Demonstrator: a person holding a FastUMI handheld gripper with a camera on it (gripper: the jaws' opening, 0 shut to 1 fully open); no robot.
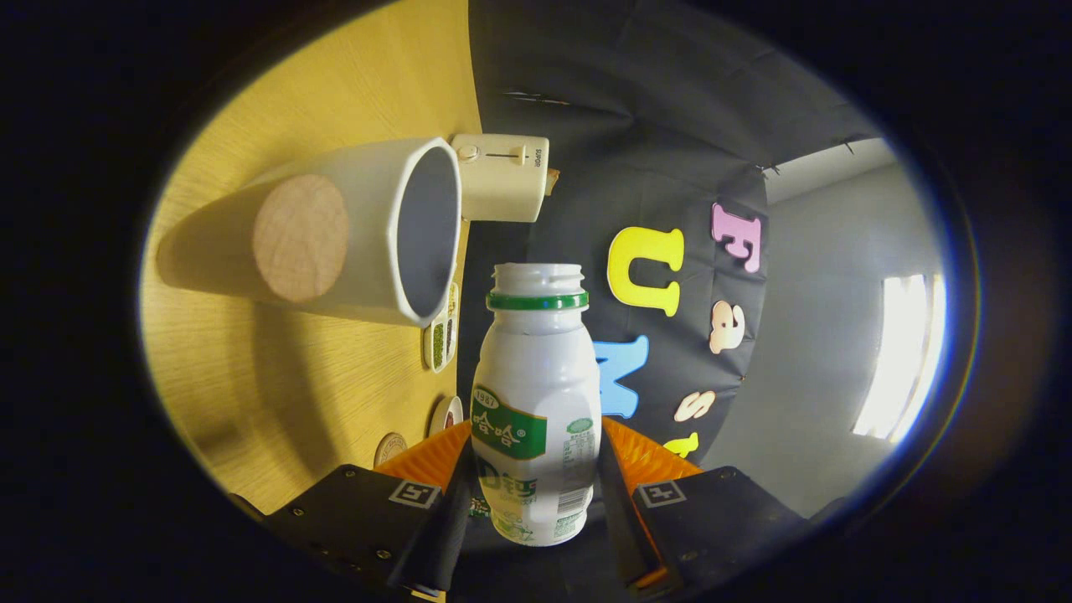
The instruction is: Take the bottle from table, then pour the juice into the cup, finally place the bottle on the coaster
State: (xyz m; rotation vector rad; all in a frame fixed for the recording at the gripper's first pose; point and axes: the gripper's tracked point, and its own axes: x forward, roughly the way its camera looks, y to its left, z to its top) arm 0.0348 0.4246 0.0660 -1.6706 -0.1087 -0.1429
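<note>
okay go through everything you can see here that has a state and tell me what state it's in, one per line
bottle: cap off, neck open, held between the fingers, tipped toward the cup.
gripper: shut on the bottle, a finger on each side.
cup: standing on the table, mouth open; whether it holds anything cannot be told.
white box: on the table beyond the cup, untouched.
coasters: lying flat on the table, nothing on them.

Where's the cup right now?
In the gripper view the white cup stands on the wooden table, beyond the fingers and just past the open mouth of the bottle that the gripper holds, with a cream box right behind it.
</note>
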